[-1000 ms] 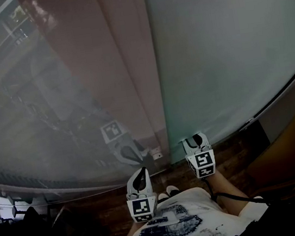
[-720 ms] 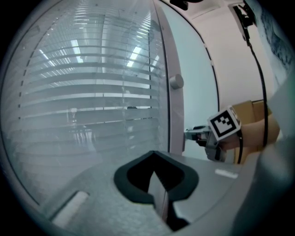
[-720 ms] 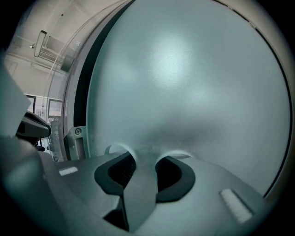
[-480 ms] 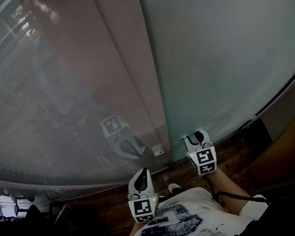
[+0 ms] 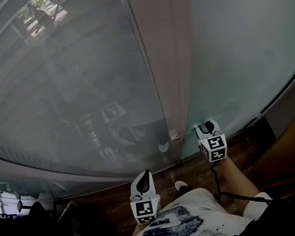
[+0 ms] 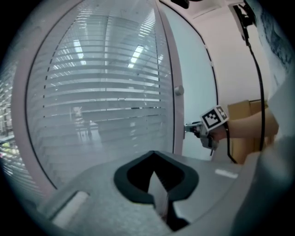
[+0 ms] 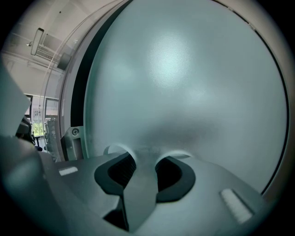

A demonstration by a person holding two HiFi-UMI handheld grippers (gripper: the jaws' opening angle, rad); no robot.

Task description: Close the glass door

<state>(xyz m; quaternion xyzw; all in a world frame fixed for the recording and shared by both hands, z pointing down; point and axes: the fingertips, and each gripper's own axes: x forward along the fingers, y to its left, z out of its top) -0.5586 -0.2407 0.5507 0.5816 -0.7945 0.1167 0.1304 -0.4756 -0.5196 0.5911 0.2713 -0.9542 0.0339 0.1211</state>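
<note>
A: Where is the glass door?
B: Straight ahead and to the right of the person: a big frosted pane, pale blue-grey. Its left edge runs alongside a pinkish frame post, with only a thin dark line between them. I cannot tell whether it is fully latched.
A: And the right gripper?
B: It is at the door, on the frosted glass near that left edge, just right of the post. Its 2 jaws stand partly apart with nothing pinched between them; the tips sit right against the pane. From its own view the frosted glass fills almost everything, and a small metal bracket with 1 screw shows on the frame to the left.
A: The left gripper?
B: Held back from the glass, close to the person's white printed shirt, over the dark wooden floor. Its jaws are pressed together and hold nothing. It faces the clear pane left of the post, through which slatted blinds show. In the left gripper view the right gripper shows too, its tips at the seam between post and door.
A: Anything else nearby?
B: A black cable hangs beside the person's right forearm, and a brown cardboard box stands beyond that arm.
</note>
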